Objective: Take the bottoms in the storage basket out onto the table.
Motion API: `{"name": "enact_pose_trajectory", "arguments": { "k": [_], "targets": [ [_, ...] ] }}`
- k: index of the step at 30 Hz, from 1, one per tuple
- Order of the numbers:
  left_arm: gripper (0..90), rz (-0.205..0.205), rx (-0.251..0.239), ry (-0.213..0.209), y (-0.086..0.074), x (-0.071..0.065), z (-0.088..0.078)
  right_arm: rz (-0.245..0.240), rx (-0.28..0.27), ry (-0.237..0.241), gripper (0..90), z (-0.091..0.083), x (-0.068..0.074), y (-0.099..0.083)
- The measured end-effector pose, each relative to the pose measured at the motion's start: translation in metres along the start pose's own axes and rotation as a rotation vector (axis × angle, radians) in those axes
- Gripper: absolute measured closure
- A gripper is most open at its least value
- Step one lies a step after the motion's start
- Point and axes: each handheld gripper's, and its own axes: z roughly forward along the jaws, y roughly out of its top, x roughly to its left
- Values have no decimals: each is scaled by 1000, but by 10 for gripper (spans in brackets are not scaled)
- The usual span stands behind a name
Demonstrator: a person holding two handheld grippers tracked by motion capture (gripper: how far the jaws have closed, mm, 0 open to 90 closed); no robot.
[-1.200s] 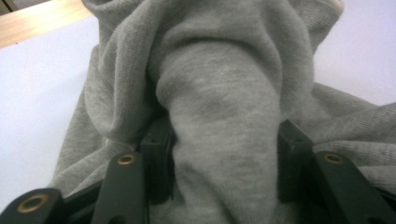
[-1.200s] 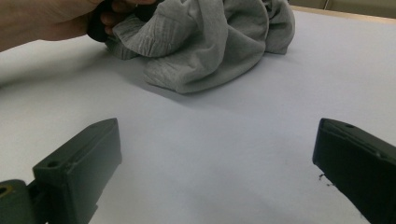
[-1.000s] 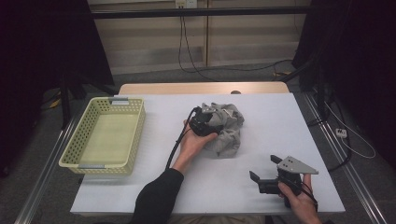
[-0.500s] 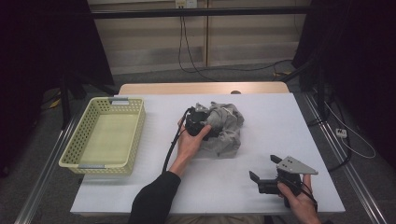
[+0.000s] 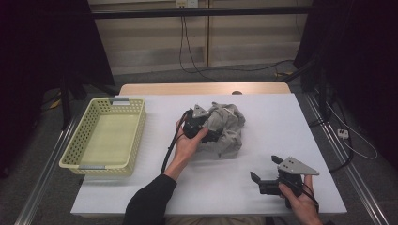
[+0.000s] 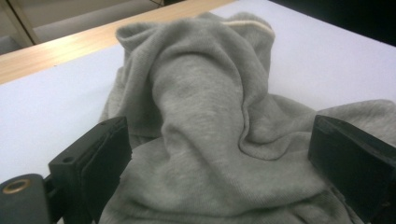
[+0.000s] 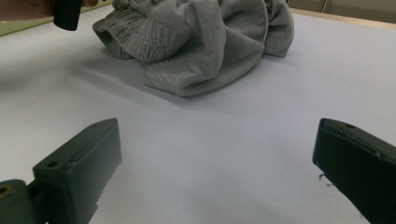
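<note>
Since a second ago, the left gripper (image 5: 213, 136) is sitting higher against the grey garment (image 5: 226, 127), jaws having just been opening wide with cloth bunched between them. Crumpled folds are hiding the garment's shape mid-table. The right gripper (image 5: 264, 171) is gaping empty near the front right corner.

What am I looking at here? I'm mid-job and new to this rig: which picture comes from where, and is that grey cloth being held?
A person works at a white table, holding a two-jaw black gripper in each hand. The high view looks down from above. The other two pictures come from cameras riding on the grippers, looking along their jaws. On the table lie a crumpled grey sweatshirt-like cloth and, at the left, a pale yellow plastic basket. The left gripper is at the cloth; its jaws have just been opening and now stand wide on either side of a fold, gripping nothing. The right gripper hangs open near the table's front edge, holding nothing.
</note>
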Motion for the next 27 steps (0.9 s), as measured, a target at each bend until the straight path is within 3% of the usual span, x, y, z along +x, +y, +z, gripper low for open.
{"name": "enact_pose_trajectory", "arguments": {
  "k": [2,5,8,11,19,25,27],
  "targets": [
    [55,-6,-23,1,1,0,-5,0,1,-1,13,0,0,0],
    [57,18,-17,18,3,-2,-11,-1,1,-1,13,0,1,0],
    [58,-7,-31,-8,2,1,-17,-2,3,-2,14,0,0,0],
    [58,21,-5,15,1,2,-23,-2,2,-3,13,0,0,0],
    [51,-9,1,21,-7,7,-39,0,4,-6,13,1,0,0],
    [50,34,-11,13,-6,4,-50,2,3,-5,14,0,0,0],
    [50,42,-23,28,-8,3,-54,1,4,-5,13,1,0,0]
  ]
}}
